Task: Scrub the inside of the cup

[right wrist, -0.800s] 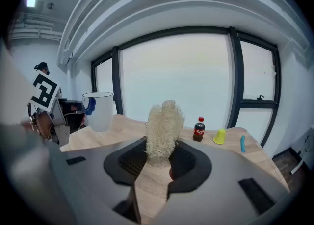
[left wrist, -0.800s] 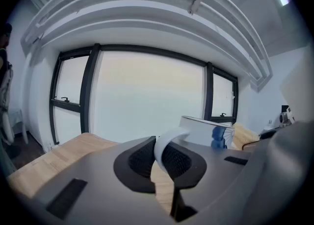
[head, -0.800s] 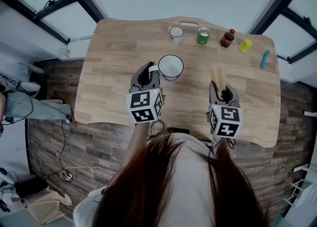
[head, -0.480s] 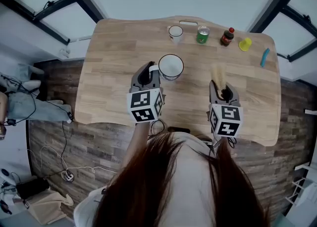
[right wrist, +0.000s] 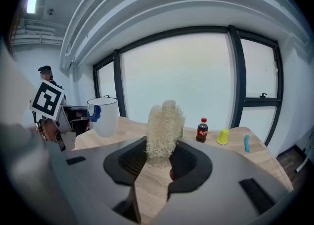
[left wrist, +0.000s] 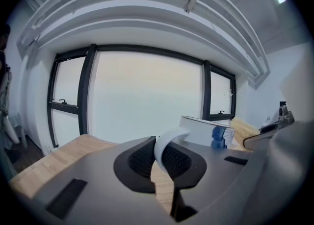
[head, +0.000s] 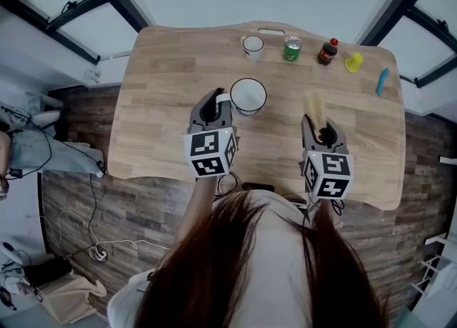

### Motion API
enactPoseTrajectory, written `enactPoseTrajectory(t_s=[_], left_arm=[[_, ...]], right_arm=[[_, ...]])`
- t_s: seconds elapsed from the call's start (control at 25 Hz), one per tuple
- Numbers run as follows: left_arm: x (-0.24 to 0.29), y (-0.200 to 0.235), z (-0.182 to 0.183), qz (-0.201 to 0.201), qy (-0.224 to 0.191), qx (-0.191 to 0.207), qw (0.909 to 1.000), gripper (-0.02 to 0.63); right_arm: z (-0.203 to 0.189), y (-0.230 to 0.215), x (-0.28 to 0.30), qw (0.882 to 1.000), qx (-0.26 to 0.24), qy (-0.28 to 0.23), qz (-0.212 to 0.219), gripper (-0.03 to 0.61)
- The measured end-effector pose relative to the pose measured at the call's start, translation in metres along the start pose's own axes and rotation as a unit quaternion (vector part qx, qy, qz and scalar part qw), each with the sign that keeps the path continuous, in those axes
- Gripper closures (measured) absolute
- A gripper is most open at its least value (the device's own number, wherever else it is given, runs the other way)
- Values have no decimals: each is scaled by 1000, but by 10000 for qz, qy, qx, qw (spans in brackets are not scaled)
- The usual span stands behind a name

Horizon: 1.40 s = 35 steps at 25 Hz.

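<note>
A white mug [head: 247,96] with a dark rim stands near the middle of the wooden table [head: 157,105]. My left gripper [head: 213,108] is shut on the mug's handle [left wrist: 167,143], just left of the mug body [left wrist: 206,131]. To the right, my right gripper [head: 319,131] is shut on a pale loofah scrubber [head: 314,108], which sticks up between the jaws in the right gripper view as a fibrous tuft [right wrist: 163,128]. The scrubber is apart from the mug [right wrist: 104,116], which shows at that view's left.
Along the table's far edge stand a small white cup [head: 253,47], a green can [head: 293,49], a cola bottle [head: 327,53], a yellow cup [head: 353,63] and a blue object [head: 382,83]. The floor to the left holds cables. A person stands far off at the right gripper view's left.
</note>
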<state>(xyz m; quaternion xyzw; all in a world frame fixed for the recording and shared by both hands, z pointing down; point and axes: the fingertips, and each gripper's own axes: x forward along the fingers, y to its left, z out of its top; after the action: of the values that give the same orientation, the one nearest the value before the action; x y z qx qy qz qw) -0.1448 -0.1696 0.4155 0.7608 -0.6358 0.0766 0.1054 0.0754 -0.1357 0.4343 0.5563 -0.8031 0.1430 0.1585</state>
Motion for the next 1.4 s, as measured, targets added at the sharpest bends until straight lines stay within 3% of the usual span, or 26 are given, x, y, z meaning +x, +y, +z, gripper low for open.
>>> enactPoseTrajectory(t_s=[1.4], left_arm=[[6, -17, 4, -241, 5, 993, 9948, 586]], right_arm=[[33, 52, -15, 9937, -130, -274, 1078, 443]])
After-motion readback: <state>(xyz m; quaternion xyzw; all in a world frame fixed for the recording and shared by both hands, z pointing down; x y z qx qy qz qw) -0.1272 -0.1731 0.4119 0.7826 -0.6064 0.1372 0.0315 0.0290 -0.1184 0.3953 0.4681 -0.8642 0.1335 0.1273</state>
